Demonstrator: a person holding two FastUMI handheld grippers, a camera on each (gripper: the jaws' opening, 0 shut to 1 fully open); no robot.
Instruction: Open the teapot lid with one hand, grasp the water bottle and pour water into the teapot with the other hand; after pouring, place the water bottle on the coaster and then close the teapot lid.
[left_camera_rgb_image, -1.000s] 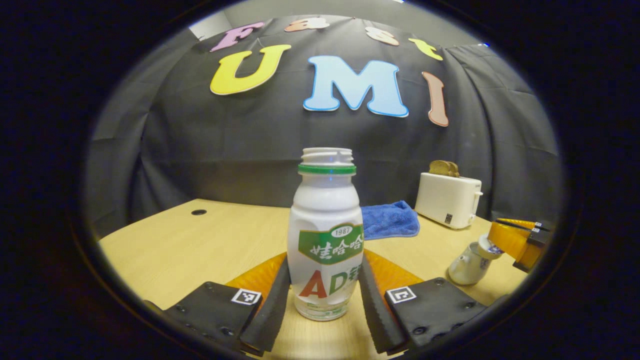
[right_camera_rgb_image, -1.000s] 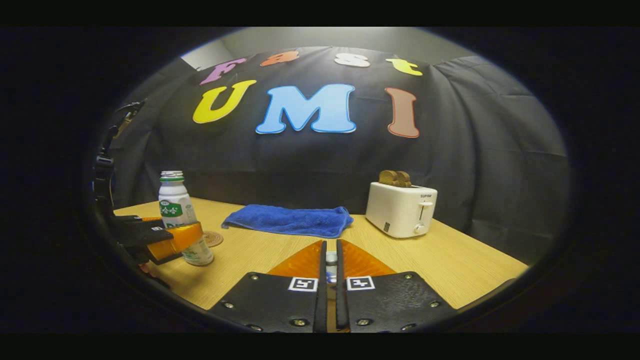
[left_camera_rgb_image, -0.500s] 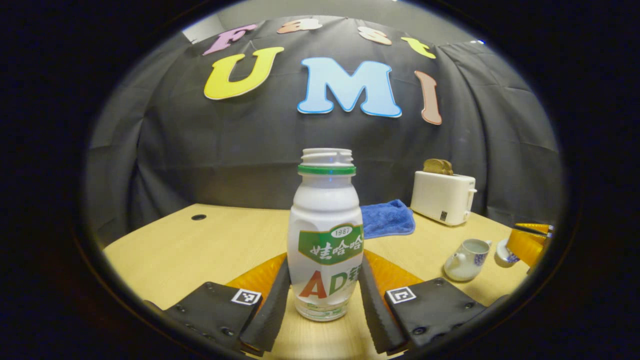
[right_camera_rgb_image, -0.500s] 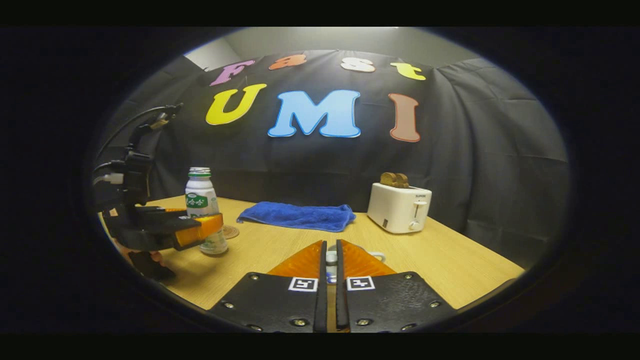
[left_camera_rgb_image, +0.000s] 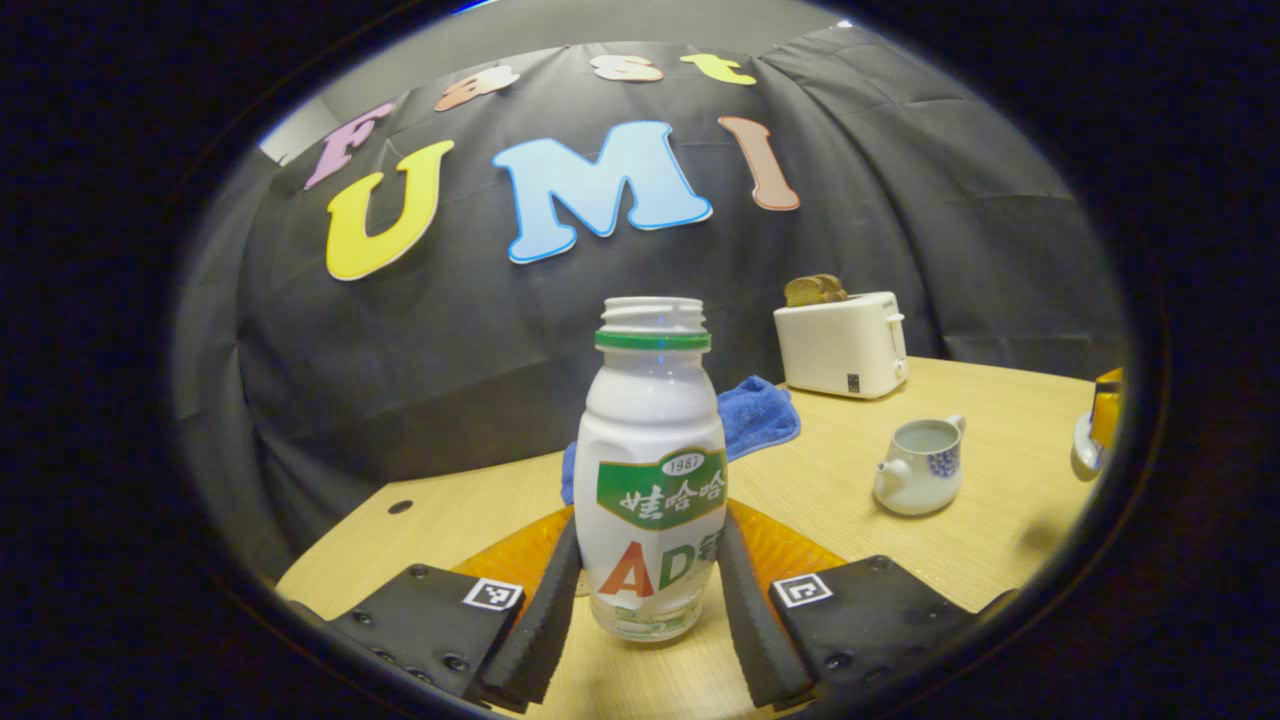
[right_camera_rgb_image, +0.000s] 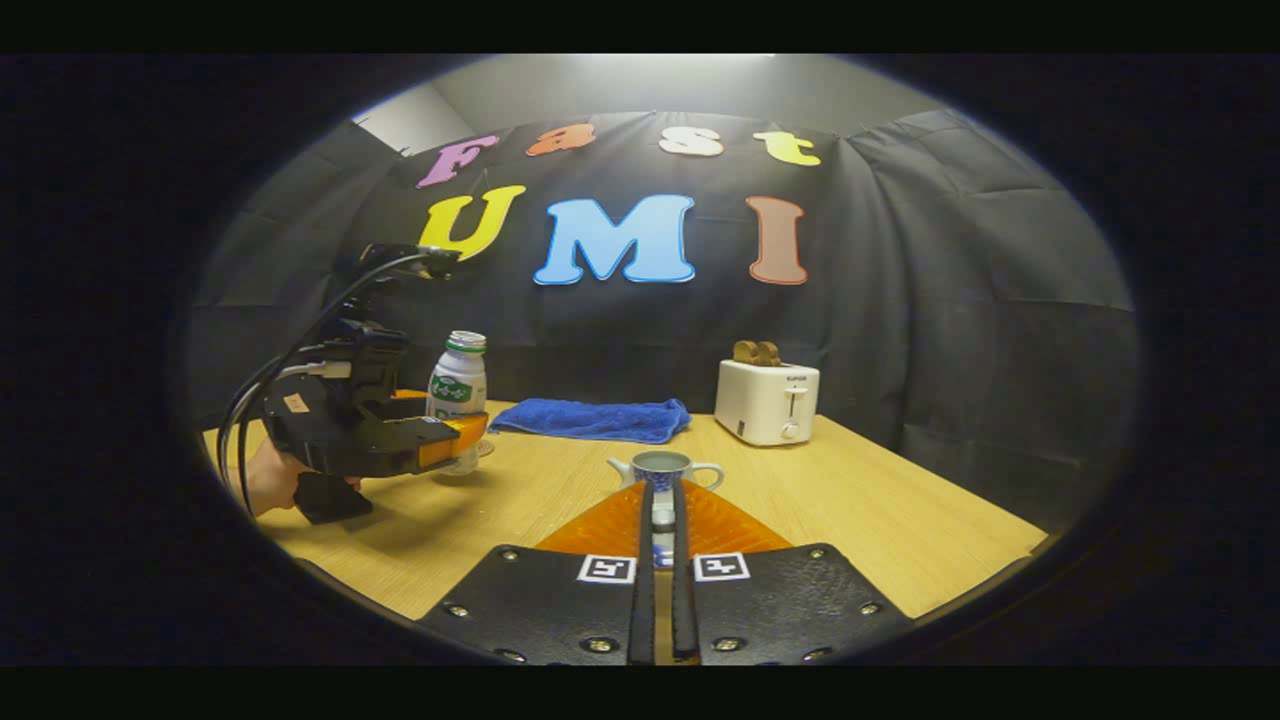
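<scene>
Since a second ago, right tool (right_camera_rgb_image: 661, 560) has carried the lid (right_camera_rgb_image: 661, 517) back off the teapot (right_camera_rgb_image: 663, 468), which stands open on the bench (right_camera_rgb_image: 900, 520); its fingers are nearly closed, pinching the lid. Left tool (left_camera_rgb_image: 648, 610) clamps the water bottle (left_camera_rgb_image: 652, 470), upright, tilted view suggests lifted. Pouring, coaster placement, lid closing remain.

A black cloth wall (right_camera_rgb_image: 950, 300) hangs in loose folds behind a light wooden table (right_camera_rgb_image: 900, 520), with a grey wall (right_camera_rgb_image: 640, 85) above it. A white toaster (right_camera_rgb_image: 766, 402) holding toast (right_camera_rgb_image: 756, 352) and a crumpled blue towel (right_camera_rgb_image: 590, 420) sit near the table's far edge. Lighting is dim.
</scene>
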